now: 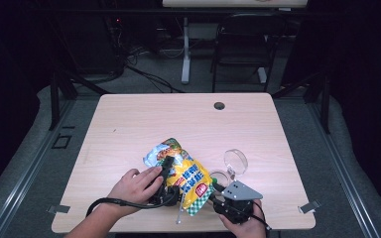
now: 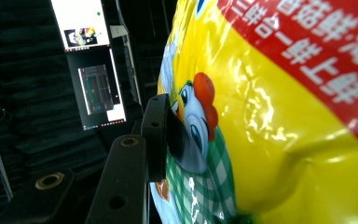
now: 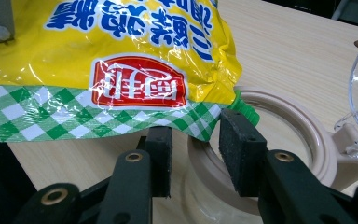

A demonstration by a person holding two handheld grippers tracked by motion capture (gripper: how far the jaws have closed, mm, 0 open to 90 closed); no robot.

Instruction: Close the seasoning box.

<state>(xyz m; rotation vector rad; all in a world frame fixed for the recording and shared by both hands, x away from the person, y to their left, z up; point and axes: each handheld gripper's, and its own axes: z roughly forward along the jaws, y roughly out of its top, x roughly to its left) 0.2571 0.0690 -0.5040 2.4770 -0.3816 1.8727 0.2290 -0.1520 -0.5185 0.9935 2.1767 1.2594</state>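
Observation:
A yellow snack bag (image 1: pixel 186 171) with red and blue print and a green checked end lies at the front middle of the table (image 1: pixel 129 124). My left gripper (image 1: pixel 167 168) is shut on the bag (image 2: pixel 270 116); one black finger (image 2: pixel 154 135) presses its side and the other is hidden behind it. A jar with a beige rim (image 3: pixel 279 116) stands just right of the bag, its clear lid (image 1: pixel 235 161) flipped up. My right gripper (image 3: pixel 196 128) hovers open over the jar's near rim, the bag's checked corner (image 3: pixel 205 123) at its fingertips. In the high view the right gripper (image 1: pixel 216 188) sits below the jar (image 1: pixel 220 176).
A thin metal item (image 1: pixel 178 214) lies by the table's front edge under the bag. A cable hole (image 1: pixel 219 105) sits near the far edge. Behind the table stand a black chair (image 1: pixel 243 39) and a white desk leg (image 1: pixel 185 49). Two lit screens (image 2: pixel 91 60) glow in the dark background.

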